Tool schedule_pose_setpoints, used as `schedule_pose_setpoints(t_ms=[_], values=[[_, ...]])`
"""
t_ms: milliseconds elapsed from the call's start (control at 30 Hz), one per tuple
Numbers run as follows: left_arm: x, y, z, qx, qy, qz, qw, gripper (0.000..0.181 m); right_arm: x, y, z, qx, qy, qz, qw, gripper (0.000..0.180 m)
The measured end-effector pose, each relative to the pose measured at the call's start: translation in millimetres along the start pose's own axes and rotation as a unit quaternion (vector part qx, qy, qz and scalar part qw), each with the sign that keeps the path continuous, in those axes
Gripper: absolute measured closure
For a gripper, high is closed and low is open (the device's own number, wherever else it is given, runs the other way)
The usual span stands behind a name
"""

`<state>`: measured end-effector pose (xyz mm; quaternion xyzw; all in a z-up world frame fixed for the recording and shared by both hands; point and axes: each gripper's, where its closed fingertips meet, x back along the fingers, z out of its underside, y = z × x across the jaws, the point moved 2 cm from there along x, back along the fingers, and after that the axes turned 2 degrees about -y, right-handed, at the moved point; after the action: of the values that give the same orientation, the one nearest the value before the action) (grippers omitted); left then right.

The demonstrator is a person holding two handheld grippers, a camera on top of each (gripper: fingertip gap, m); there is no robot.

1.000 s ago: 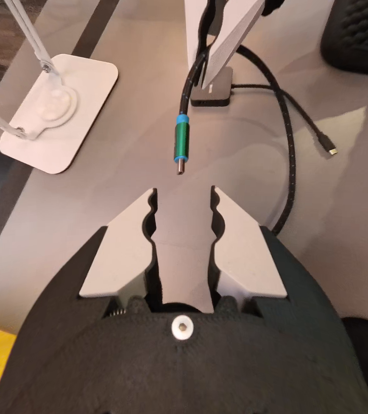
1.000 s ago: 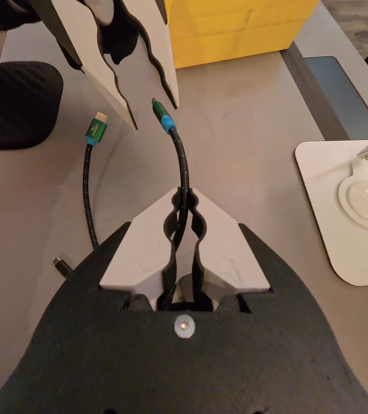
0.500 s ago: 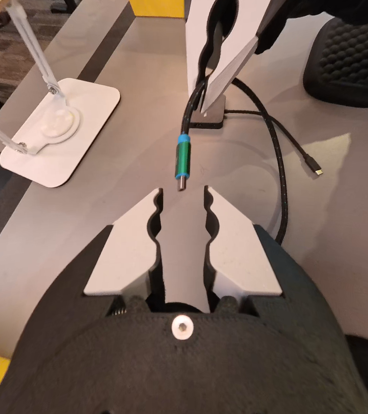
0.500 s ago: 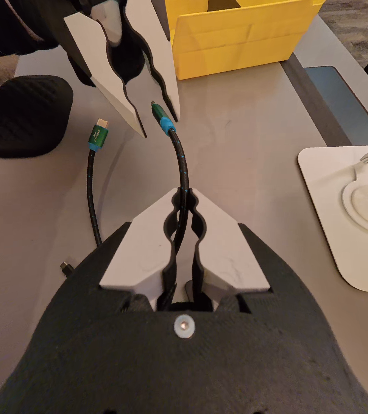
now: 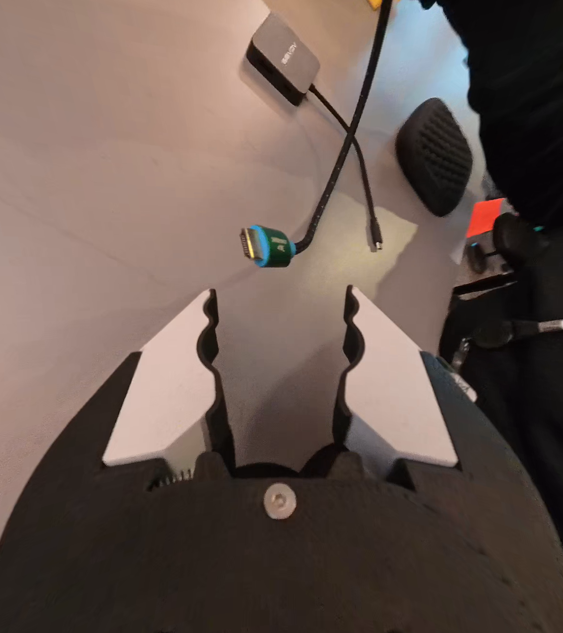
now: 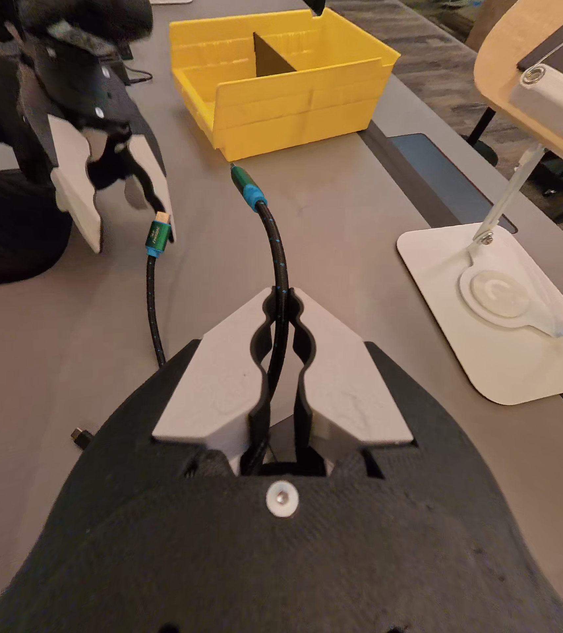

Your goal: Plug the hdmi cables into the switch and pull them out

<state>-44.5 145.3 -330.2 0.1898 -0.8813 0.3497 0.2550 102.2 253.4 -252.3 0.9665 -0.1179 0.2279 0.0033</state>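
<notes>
My right gripper (image 6: 282,291) is shut on a black braided HDMI cable (image 6: 278,253). Its green and blue plug (image 6: 246,186) sticks out ahead, above the table. A second green and blue HDMI plug (image 5: 266,246) lies on the grey table, just ahead of my open, empty left gripper (image 5: 280,290). In the right wrist view that plug (image 6: 158,236) lies by a fingertip of the left gripper (image 6: 133,239). The grey switch (image 5: 283,58) lies farther off with nothing plugged into its visible ports. Its thin lead ends in a small loose connector (image 5: 374,239).
A yellow bin (image 6: 290,102) stands at the back of the table (image 6: 341,222). A white lamp base (image 6: 499,308) is on the right. A black ribbed pad (image 5: 434,157) lies beside the cables. A person in dark clothing (image 5: 530,102) stands at the table's edge. There is about 20 centimetres between the tips of the two grippers. To reach the grey switch (image 5: 283,58) in a straight line is about 12 centimetres for my right fingers, about 25 centimetres for my left.
My left gripper has swung away from the held plug to the plug lying on the table and opened wider. My right gripper has kept its grip on the cable and drawn back.
</notes>
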Motion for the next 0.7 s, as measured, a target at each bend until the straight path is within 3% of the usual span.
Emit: schedule_pose_setpoints(t_ms=[100,333,467,700], values=[[-18.3,-5.1,-2.3,0.025,-0.019,0.033,0.999,0.114,2.5,0.5,-2.4,0.0,-0.006,0.011,1.0,0.177],[-29.8,-13.8,-28.4,0.017,-0.104,0.063,0.992,0.17,9.9,4.1,-6.3,-0.009,-0.027,0.023,0.999,0.177],[-15.1,-12.0,-46.8,-0.003,-0.151,0.05,0.987,0.171,13.2,7.1,-7.3,-0.03,-0.045,0.014,0.998,0.177],[17.5,-8.5,-73.6,-0.079,-0.142,0.007,0.987,0.173,2.2,34.8,11.8,-0.06,-0.018,-0.05,0.997,0.177]])
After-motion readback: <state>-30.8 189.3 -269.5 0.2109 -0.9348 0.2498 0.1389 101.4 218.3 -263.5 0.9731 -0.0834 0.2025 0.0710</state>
